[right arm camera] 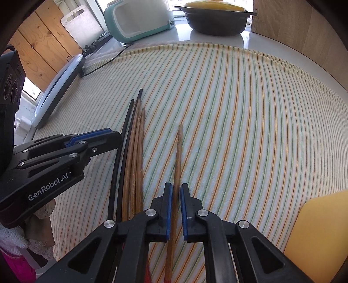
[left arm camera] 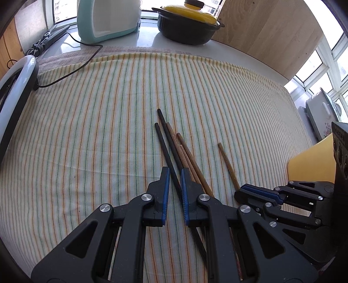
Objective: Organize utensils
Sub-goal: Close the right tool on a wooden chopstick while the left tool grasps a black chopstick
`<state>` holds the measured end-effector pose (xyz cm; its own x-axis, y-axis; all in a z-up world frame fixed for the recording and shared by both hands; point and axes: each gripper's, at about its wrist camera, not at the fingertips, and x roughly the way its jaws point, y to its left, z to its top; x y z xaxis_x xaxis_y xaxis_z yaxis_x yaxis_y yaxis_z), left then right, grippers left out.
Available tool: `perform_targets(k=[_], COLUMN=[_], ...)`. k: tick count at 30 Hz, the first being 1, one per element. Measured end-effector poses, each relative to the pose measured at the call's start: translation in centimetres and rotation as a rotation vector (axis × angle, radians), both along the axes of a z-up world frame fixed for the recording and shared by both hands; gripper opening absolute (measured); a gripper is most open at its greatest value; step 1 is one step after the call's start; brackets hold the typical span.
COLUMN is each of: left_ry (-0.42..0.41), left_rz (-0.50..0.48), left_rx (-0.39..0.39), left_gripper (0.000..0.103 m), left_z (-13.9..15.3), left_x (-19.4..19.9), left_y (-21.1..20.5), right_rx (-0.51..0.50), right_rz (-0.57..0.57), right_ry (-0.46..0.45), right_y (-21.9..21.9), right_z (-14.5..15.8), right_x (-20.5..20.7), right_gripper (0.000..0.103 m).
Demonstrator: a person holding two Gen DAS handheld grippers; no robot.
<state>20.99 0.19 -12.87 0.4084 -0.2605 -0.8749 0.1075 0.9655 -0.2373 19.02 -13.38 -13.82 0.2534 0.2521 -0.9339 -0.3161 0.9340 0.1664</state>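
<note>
Two thin black chopsticks [left arm camera: 167, 148] and three brown wooden chopsticks [left arm camera: 187, 152] lie bunched on the striped cloth, fanning slightly at their far tips. One black stick runs up through the gap of the left gripper [left arm camera: 173, 176]; its blue-padded fingers [left arm camera: 166, 191] stand apart on either side, not visibly pressing the stick. A lone brown wooden chopstick [right arm camera: 178, 156] lies apart, to the right of the bunch, and passes straight between the fingers of the right gripper [right arm camera: 176, 191]. Those jaws sit close to the stick with a thin gap showing on each side; whether they pinch it lower down cannot be told. In the right wrist view the left gripper [right arm camera: 102, 136] sits left of the bunch, tip just beside the black sticks. All rests on a green-and-orange striped tablecloth [left arm camera: 87, 130]. Far ahead: a black casserole pot with yellow lid [left arm camera: 189, 24], a mint-and-white appliance [left arm camera: 108, 19], a black cable [left arm camera: 71, 71]. A yellow board [right arm camera: 322, 228] lies at near right.
</note>
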Motion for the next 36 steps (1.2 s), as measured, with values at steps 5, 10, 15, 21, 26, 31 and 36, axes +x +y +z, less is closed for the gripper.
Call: perform_targets(k=[5,10,15,21,26,31,36], left_ry=[0.014,0.022,0.024,-0.008,-0.004,-0.03,-0.088], left_rz=[0.002,0.0,-0.005,-0.025,0.003,0.02,0.015], left_rx=[0.037,0.056,0.083,0.091,0.036,-0.006,-0.04], left_gripper=[0.009,0.009,0.009,0.008,0.005,0.004,0.004], left_z=[-0.5,-0.7,-0.9,-1.1,-1.0,0.1,2.5], left_x=[0.2,0.4,1.1,1.3,0.8,-0.3,-1.9], left_y=[-0.5,-0.5,-1.2,-1.2,0.3,1.5,2.1], right_rx=[0.002,0.003,0.0,-0.011,0.002,0.028,0.07], right_rz=[0.004,0.004,-0.004,-0.011,-0.028,-0.045,-0.046], right_ry=[-0.004,0.003,0.013,0.019,0.023,0.002,-0.043], right_y=[0.0,0.0,0.4,0.8,0.4,-0.5,-1.3], right_z=[-0.1,0.0,0.0,0.0,0.0,0.8,2.9], right_x=[-0.2,0.1,0.7,1.6,1.8,1.2,0.0], right_gripper=[0.003,0.004,0.009,0.009,0.003,0.003,0.003])
